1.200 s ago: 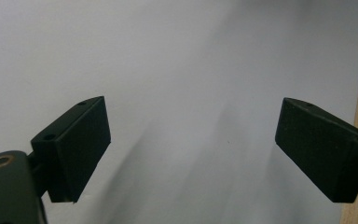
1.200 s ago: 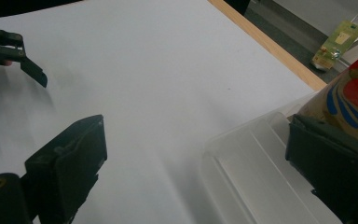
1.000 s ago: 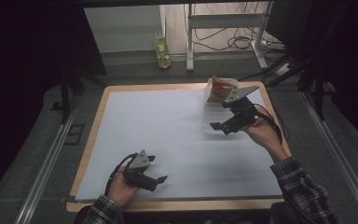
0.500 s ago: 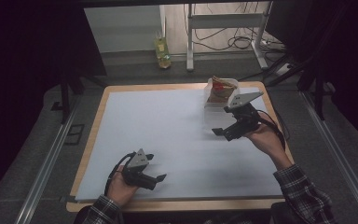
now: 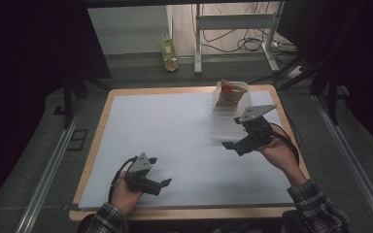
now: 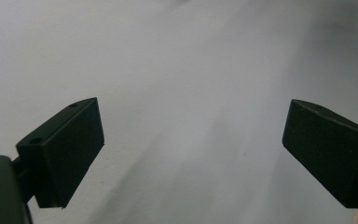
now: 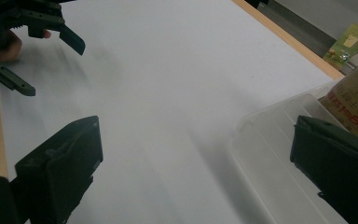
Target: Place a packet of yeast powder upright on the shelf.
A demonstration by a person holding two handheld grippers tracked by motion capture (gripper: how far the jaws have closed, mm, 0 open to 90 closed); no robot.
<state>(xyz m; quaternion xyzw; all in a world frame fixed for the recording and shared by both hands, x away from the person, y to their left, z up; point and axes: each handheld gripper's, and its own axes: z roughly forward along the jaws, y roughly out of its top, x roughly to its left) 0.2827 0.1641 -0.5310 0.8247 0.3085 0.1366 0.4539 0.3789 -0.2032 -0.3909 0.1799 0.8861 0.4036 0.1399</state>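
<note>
Left gripper [image 5: 161, 187] low over white table sheet [image 5: 175, 136] near front edge, jaws spread wide, nothing between. Right gripper [image 5: 237, 142] raised at right side, just beside clear plastic container [image 5: 230, 114], jaws likewise released and empty. Container at far right of sheet, brown snack packet [image 5: 229, 93] upright in its far end. Yellow-green bottle [image 5: 169, 48] on floor beyond table
</note>
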